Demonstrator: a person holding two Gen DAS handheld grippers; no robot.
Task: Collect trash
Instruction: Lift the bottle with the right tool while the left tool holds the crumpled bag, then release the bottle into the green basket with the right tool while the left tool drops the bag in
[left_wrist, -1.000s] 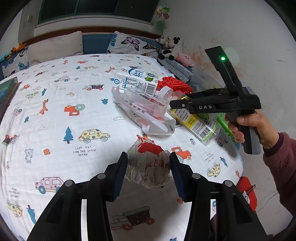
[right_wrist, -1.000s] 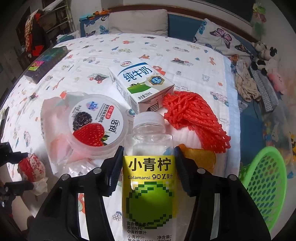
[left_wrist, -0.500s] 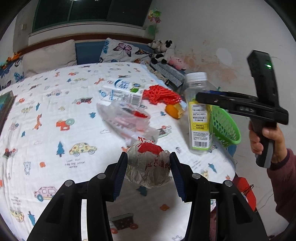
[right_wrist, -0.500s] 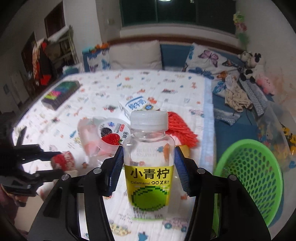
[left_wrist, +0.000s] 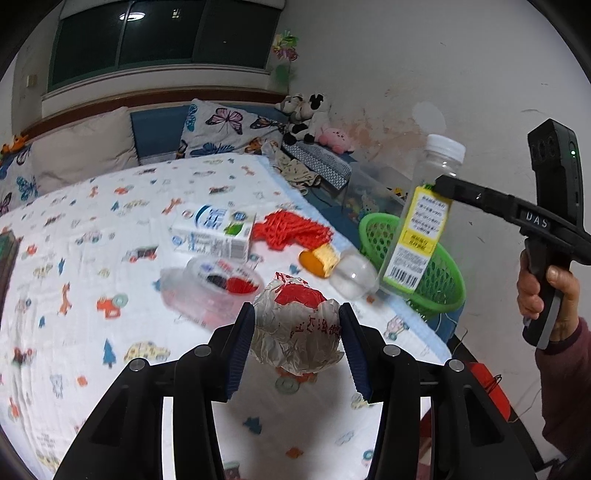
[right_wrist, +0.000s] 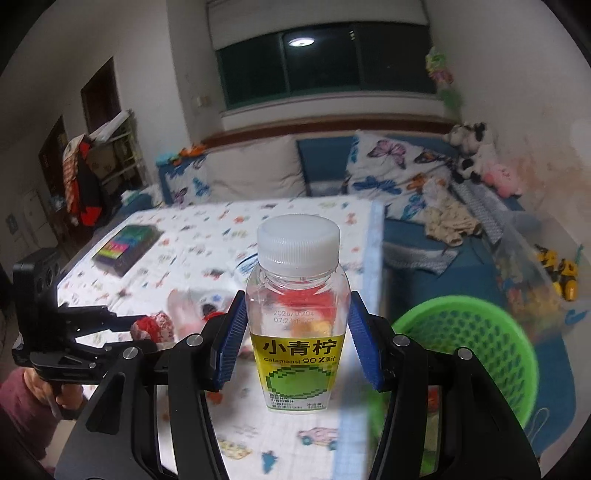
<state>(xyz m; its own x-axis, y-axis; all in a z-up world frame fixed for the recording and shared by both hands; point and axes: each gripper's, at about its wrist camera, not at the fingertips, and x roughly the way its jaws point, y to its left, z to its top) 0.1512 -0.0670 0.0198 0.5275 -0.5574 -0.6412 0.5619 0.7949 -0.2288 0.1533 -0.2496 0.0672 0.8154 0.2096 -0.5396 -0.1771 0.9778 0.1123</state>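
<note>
While lifted, bottle (right_wrist: 297, 317) sits pinched in right gripper (right_wrist: 297, 332); left gripper (left_wrist: 296, 338) pinches crumpled wrapper (left_wrist: 297, 325).

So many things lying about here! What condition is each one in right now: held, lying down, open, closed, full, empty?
juice bottle: capped, looks empty, upright, held by the right gripper
crumpled wrapper: balled up, held by the left gripper
green basket: upright beside the bed; contents unclear
milk carton: lying on its side on the bed
red foam net: lying loose on the bed
yogurt cup: lying on the bed, blurred
</note>
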